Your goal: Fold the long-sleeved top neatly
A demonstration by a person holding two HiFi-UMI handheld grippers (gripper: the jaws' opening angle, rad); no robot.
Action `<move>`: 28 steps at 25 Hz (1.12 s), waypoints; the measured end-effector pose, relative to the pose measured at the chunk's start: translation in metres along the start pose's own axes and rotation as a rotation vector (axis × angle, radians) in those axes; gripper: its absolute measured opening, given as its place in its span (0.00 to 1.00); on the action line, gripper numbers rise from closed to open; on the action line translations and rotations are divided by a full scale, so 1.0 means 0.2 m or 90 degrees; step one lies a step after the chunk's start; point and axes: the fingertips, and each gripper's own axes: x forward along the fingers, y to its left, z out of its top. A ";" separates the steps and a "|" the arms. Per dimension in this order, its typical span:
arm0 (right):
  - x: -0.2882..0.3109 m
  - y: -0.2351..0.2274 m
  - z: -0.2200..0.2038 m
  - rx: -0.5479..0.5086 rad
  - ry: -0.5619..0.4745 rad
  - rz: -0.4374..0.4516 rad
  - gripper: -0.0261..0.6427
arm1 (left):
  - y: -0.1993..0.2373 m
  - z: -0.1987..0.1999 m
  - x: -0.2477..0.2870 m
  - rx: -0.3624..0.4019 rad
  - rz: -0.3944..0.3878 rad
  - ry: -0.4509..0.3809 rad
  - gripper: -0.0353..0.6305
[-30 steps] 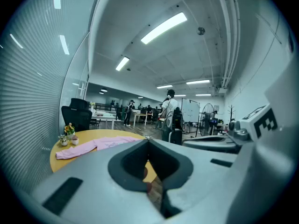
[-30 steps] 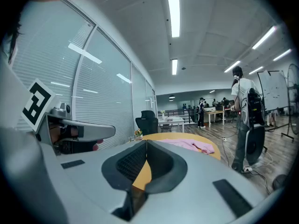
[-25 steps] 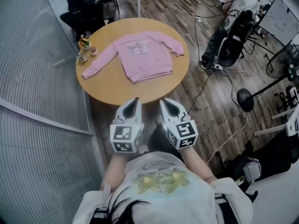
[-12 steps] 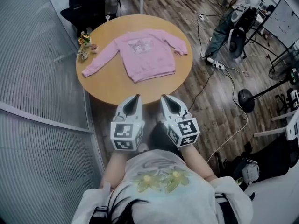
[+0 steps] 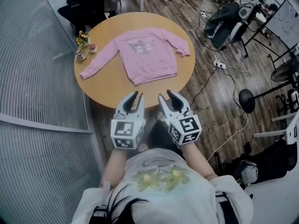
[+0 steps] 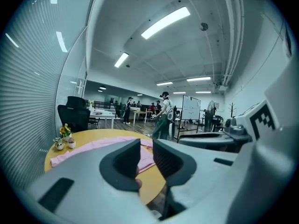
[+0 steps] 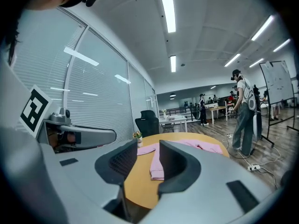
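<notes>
A pink long-sleeved top (image 5: 145,52) lies flat and spread out on the round wooden table (image 5: 107,85), sleeves out to both sides, hem toward me. My left gripper (image 5: 138,96) hangs at the table's near edge, short of the hem; its jaws are opening, with nothing between them. My right gripper (image 5: 165,95) is beside it, jaws also opening and wider apart, empty. In the left gripper view the pink top (image 6: 93,146) shows beyond the jaws (image 6: 145,158). The right gripper view shows the pink top (image 7: 156,164) between the parted jaws (image 7: 148,160), well ahead of them.
A small pot of flowers (image 5: 82,45) and little ornaments stand at the table's left rim. A black office chair (image 5: 84,6) is behind the table. Cables run over the wooden floor at right (image 5: 219,78), near a fan stand (image 5: 246,99). A ribbed glass wall (image 5: 37,78) runs along the left.
Both grippers have moved forward toward the table's near edge, and both sets of jaws, shut before, now stand parted. The top has not moved.
</notes>
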 end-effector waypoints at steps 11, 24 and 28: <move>0.30 -0.21 0.03 -0.017 0.026 -0.024 0.36 | 0.21 0.07 0.26 -0.001 0.031 -0.007 0.45; 0.63 -0.51 0.10 -0.006 0.056 0.002 0.36 | 0.40 0.16 0.62 -0.023 0.073 0.020 0.45; 0.71 -0.63 0.10 -0.005 0.073 0.008 0.36 | 0.42 0.17 0.75 -0.023 0.079 0.034 0.45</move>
